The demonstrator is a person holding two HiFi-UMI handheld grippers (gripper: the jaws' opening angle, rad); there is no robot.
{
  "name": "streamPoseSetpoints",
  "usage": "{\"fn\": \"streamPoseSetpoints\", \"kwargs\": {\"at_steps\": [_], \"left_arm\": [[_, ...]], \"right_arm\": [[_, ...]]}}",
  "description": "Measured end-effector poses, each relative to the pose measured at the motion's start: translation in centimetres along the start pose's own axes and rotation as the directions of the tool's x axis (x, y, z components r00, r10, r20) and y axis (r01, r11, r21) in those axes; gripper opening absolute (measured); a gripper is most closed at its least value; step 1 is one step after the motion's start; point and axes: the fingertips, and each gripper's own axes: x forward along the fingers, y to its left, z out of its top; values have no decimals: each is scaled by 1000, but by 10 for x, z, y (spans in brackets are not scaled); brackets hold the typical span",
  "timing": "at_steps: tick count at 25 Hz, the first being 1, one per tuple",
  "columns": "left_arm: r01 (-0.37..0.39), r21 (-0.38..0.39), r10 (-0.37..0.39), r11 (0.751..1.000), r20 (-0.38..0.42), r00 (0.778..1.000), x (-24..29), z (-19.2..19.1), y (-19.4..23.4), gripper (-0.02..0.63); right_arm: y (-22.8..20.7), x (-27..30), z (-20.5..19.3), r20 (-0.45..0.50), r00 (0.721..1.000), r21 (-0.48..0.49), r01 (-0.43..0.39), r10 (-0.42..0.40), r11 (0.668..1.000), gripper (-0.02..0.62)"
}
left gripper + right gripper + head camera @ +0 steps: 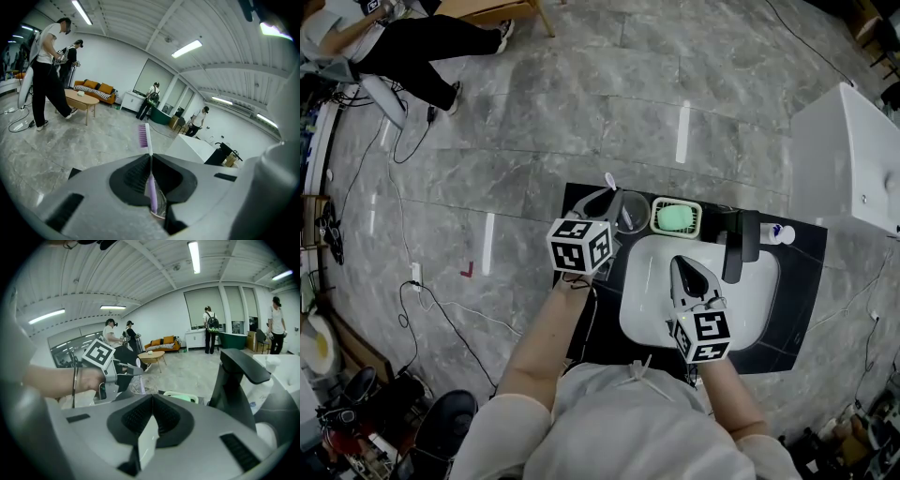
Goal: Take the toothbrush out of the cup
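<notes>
A purple toothbrush (150,180) stands upright between my left gripper's (150,158) jaws, which are shut on its handle, bristle head (142,136) above them. Under the jaws shows the rim of the clear cup (161,207). In the head view the left gripper (616,203) reaches over the cup (634,212) at the back left of the black counter, and the brush head (610,180) pokes out beyond it. My right gripper (679,265) hovers over the white sink (643,314), jaws shut with nothing held (152,401).
A green soap dish (676,218) sits right of the cup. The black faucet (741,246) stands at the sink's back right, with a small white bottle (778,232) beyond it. A white cabinet (848,159) stands at the far right. Several people stand in the room behind.
</notes>
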Motion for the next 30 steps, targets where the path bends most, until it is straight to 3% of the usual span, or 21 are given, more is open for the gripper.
{"fn": "streamPoseSetpoints", "kwargs": {"at_steps": [9,17,30], "left_arm": [[30,119,-45,992,127,991,-35,40,-34,26],[66,225,-123,972,247,961,-103,67,-86,26],[56,285,-158,957,350,924,-212,42,-142,26]], "right_arm": [[-2,-20,8,41,999,0,26,-26,1000,26],[5,-52,32,134,989,-19,63,-60,998,26],[34,-106,36,234,971,-48,69,-56,996,26]]}}
